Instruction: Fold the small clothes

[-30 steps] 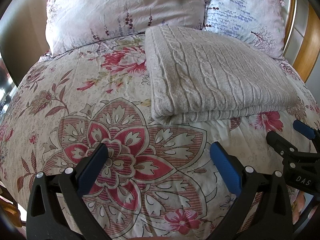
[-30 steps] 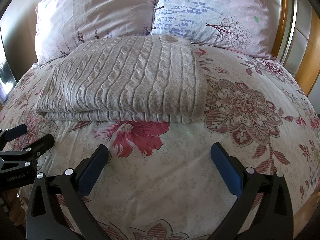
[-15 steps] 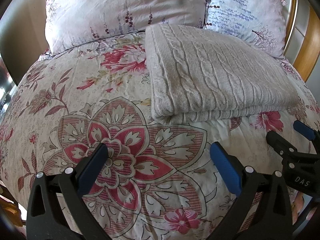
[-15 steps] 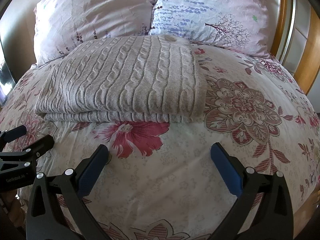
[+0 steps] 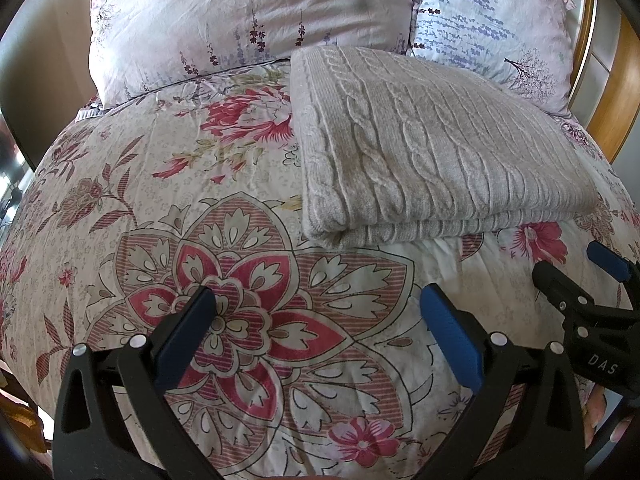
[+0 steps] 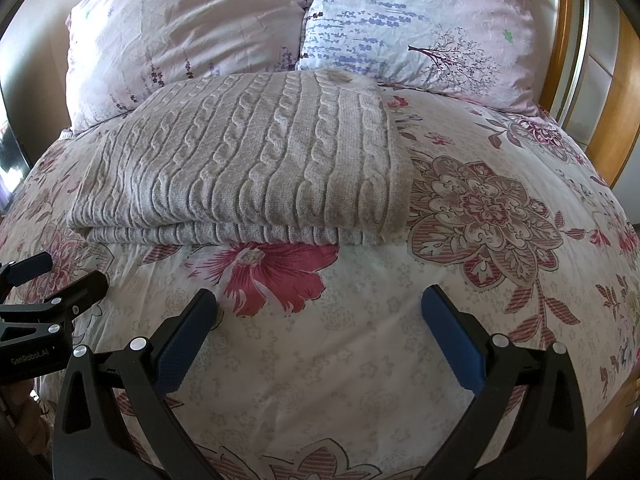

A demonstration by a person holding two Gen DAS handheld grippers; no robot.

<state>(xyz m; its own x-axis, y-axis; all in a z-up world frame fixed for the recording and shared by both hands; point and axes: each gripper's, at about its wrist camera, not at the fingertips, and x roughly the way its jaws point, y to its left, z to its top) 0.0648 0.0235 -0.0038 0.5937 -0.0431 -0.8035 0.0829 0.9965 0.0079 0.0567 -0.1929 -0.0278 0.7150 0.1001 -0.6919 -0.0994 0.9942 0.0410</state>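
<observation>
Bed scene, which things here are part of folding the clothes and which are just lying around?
Part of the job:
- sweater, grey cable knit, already folded on the duvet
- left gripper, open, empty
- right gripper, open, empty

Just there:
- duvet, floral
- two pillows
- headboard, wooden

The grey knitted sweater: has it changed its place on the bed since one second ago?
No. The folded sweater lies above the same red flower on the quilt and keeps its gap to the pillows.

My blue-padded black fingers (image 5: 450, 340) frame a grey cable-knit sweater (image 5: 420, 148), a cream bedspread (image 5: 160, 200) with red flowers, and pale lilac-sprigged pillows (image 6: 180, 36) at the top.
</observation>
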